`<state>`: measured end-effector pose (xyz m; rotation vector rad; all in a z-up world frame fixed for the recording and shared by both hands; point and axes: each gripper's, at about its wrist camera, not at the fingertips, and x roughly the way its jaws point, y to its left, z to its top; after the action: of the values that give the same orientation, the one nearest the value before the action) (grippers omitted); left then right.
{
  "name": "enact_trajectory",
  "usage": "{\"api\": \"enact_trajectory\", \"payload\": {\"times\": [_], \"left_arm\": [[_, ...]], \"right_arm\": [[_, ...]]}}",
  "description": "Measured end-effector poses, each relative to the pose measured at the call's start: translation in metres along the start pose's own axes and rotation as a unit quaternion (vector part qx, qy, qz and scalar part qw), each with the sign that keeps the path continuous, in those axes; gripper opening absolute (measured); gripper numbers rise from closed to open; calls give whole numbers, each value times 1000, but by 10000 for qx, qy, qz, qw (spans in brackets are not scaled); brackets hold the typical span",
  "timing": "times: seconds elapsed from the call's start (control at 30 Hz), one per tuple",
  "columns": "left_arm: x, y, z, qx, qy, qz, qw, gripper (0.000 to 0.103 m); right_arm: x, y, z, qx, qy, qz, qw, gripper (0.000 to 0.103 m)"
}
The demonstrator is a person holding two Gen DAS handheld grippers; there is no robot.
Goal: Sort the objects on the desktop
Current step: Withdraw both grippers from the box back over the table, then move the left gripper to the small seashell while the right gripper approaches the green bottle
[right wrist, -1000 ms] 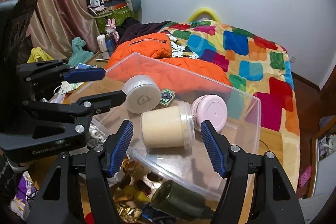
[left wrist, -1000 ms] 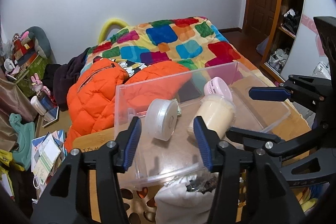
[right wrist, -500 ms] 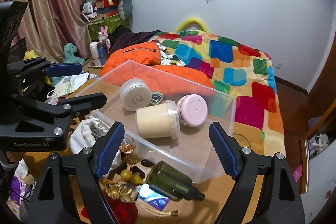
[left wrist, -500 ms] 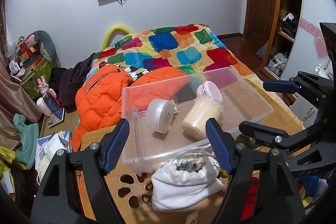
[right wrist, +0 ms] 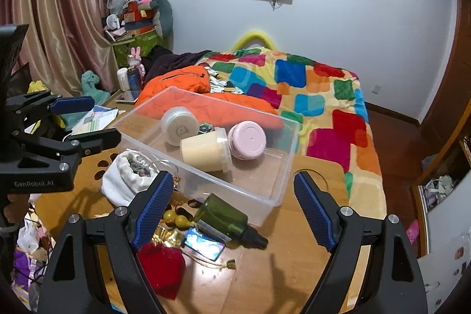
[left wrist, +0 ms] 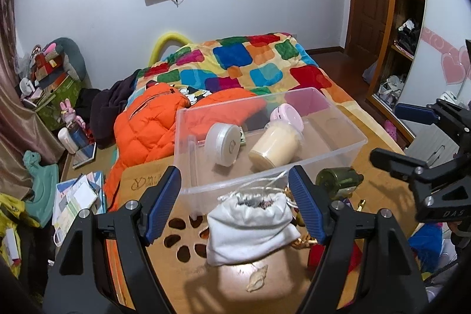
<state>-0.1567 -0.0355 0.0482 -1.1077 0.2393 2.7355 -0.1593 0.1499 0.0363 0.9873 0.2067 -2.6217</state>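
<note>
Both tools stand spread wide and empty: the left tool (left wrist: 235, 208) and the right tool (right wrist: 229, 208) have just been opening their jaws, with nothing pinched between them. Each hangs above the near side of the tabletop (right wrist: 265, 278), pointing steeply down and forward toward the clear bin (right wrist: 282, 155).

Sorted so far, by the look of it: a white jar (right wrist: 179, 125), a cream jar (right wrist: 206, 150) and a pink-lidded jar (right wrist: 248, 140) lie on their sides inside the bin. Left outside, just in front of its near wall, are a white drawstring pouch (left wrist: 250, 225), a green bottle (right wrist: 223, 218), a red pouch (right wrist: 162, 267) and some small gold trinkets (right wrist: 172, 218).

The coming pick likely turns on this: the green bottle lies directly ahead of the right tool, between its spread jaws in that view, with its long axis running slantwise, dark cap toward the lower right. The white pouch sits squarely between the left tool's jaws in the left view. So each hand seems nearest to its own item; the right one would need a wrist roll to close across the bottle's narrow width.
</note>
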Motion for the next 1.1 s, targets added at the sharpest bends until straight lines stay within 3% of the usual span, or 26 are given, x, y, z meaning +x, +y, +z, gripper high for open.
{"api": "enact_trajectory", "payload": {"times": [0.17, 0.77, 1.1], "left_arm": [[-2, -1, -11, -115, 87, 13, 9999, 86], [12, 11, -74, -431, 580, -27, 9974, 86], [22, -12, -108, -211, 731, 64, 9971, 86]], "right_arm": [[-6, -3, -14, -15, 70, -86, 9999, 86], [9, -14, -69, 567, 453, -285, 9970, 86], [20, -18, -80, 844, 630, -214, 9942, 86]]}}
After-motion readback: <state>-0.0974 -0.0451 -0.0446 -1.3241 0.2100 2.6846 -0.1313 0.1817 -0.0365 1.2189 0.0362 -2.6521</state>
